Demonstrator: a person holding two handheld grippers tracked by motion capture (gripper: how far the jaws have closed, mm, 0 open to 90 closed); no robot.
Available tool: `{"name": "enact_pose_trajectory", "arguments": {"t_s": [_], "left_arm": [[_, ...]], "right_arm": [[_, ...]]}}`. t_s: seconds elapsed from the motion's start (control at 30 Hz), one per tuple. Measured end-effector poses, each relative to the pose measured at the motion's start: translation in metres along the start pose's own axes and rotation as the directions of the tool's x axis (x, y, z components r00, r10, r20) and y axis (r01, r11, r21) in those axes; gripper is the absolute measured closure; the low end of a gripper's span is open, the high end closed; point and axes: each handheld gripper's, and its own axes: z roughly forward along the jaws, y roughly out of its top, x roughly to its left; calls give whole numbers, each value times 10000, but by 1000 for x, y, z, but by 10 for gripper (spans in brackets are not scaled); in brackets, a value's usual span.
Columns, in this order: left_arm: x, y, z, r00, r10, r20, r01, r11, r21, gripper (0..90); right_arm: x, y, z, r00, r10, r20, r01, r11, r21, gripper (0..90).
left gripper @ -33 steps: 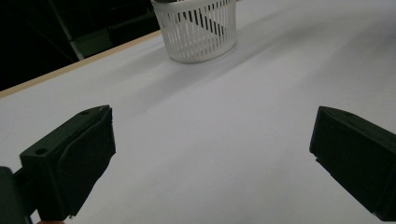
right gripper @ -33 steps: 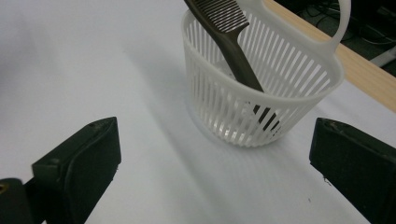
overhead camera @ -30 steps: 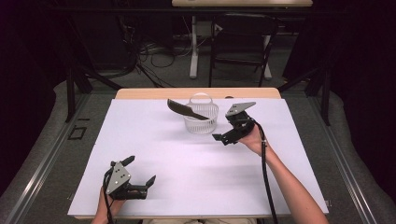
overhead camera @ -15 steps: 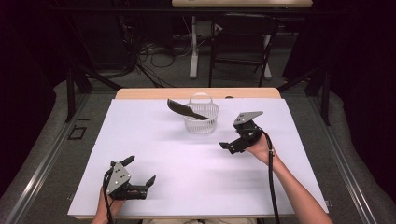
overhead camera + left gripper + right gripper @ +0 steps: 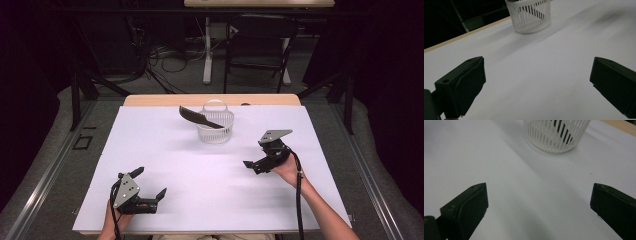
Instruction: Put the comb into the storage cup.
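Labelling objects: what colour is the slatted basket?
White basket, clearest in the right gripper view.

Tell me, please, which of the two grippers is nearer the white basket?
The right gripper; the left gripper rests at the table's near edge, farther from the basket.

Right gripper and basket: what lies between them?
Nothing: only bare white table cover lies between the open right gripper and the basket, in the right gripper view.

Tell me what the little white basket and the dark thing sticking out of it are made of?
The basket looks like white plastic: thin, even, moulded ribs with open slits, and a smooth, slightly glossy look in the gripper views. The dark thing leaning in it looks like a black, matte utensil, probably plastic; it is flat and dull, with no metal shine, but it is too far off to be sure.
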Motion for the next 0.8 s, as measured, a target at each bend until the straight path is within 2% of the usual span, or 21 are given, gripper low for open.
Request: {"name": "enact_pose_trajectory", "arguments": {"t_s": [0.47, 0.8], "left_arm": [[0, 0, 0, 10000, 35, 30, -35, 10000, 26, 2], [-1, 0, 0, 10000, 82, 21, -82, 10000, 18, 1]], "right_arm": [[11, -17, -18, 10000, 95, 29, -95, 9999, -112, 10], [24, -32, -25, 9999, 114, 125, -113, 9999, -103, 10]]}}
